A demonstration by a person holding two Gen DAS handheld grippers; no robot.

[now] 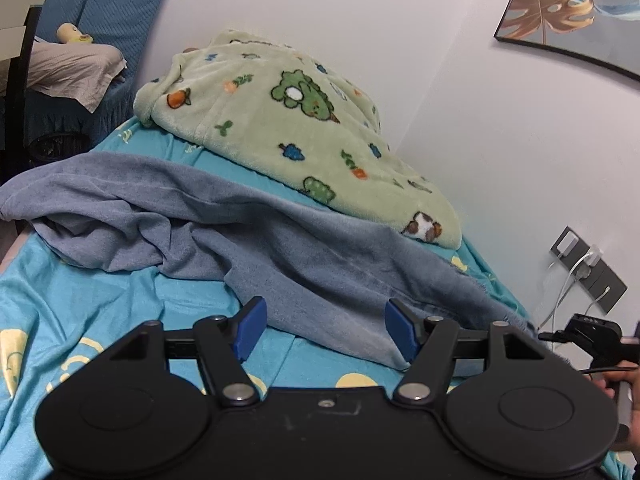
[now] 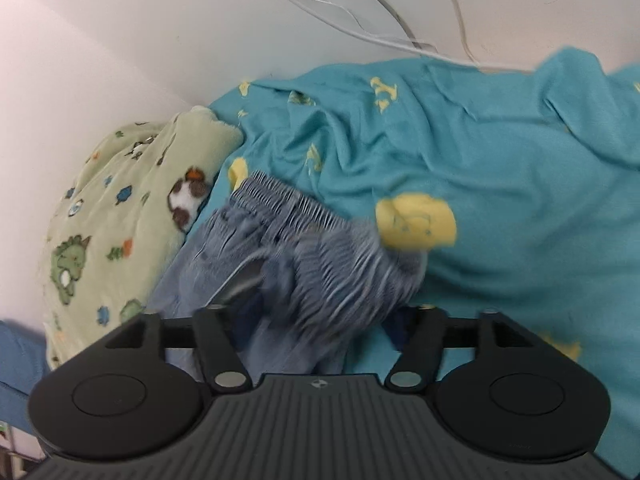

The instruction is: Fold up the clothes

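Observation:
A blue-grey garment (image 1: pixel 240 232) lies crumpled across the turquoise bed sheet (image 1: pixel 100 300). My left gripper (image 1: pixel 326 328) is open just above its near hem; the blue pads (image 1: pixel 250 328) stand wide on either side of the cloth without touching it. In the right wrist view the garment's gathered elastic waistband (image 2: pixel 296 216) is blurred and lies bunched over and between the wide-apart jaws of my right gripper (image 2: pixel 316 320). The cloth hides its left finger, and nothing is pinched. That right gripper (image 1: pixel 580 334) also shows at the left view's right edge, held by a hand (image 1: pixel 624 384).
A pale green fleece blanket (image 1: pixel 296 120) with dinosaur prints is heaped against the white wall behind the garment. Wall sockets with white cables (image 1: pixel 588 268) hang at the right. A blue sofa (image 1: pixel 100 8) stands beyond the bed's far left end. A framed picture (image 1: pixel 568 12) hangs above.

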